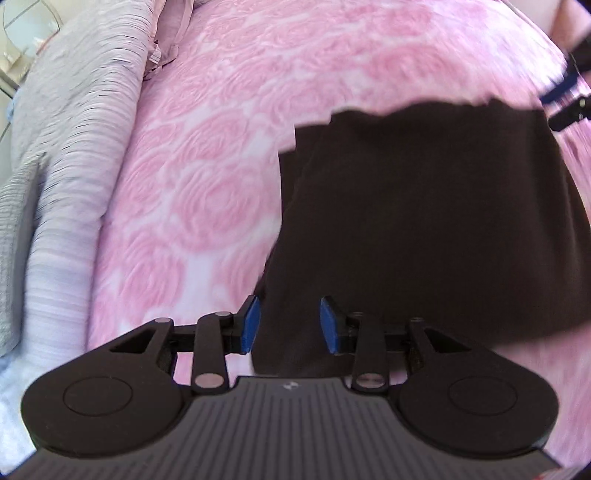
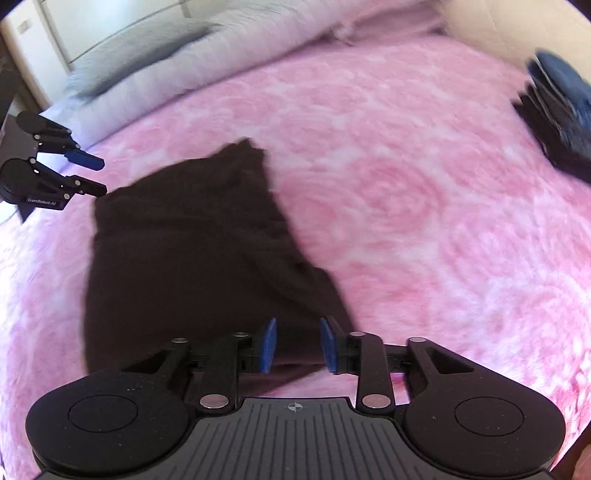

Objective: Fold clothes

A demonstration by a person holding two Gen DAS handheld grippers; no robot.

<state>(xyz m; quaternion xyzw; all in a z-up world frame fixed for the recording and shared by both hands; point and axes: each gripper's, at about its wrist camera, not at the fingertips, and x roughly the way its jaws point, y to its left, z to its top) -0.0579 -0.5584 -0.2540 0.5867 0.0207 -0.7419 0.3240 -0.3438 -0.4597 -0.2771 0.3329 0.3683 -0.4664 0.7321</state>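
Observation:
A dark brown garment (image 1: 424, 221) (image 2: 184, 251) lies folded into a rough rectangle on the pink rose-patterned bedspread (image 1: 207, 177) (image 2: 406, 206). My left gripper (image 1: 291, 325) hovers over its near left edge with the blue pads apart. From the right wrist view the left gripper (image 2: 103, 176) stands open just off the garment's far left corner, with nothing between its fingers. My right gripper (image 2: 298, 345) is open above the garment's near right corner, and its pads do not press the cloth. The right gripper (image 1: 547, 110) shows blurred at the far right edge.
Pale grey and lilac pillows (image 1: 74, 147) (image 2: 177, 55) line one side of the bed. A stack of dark and blue folded clothes (image 2: 557, 110) sits at the far right. White furniture (image 2: 55, 33) stands behind the pillows. Pink bedspread stretches right of the garment.

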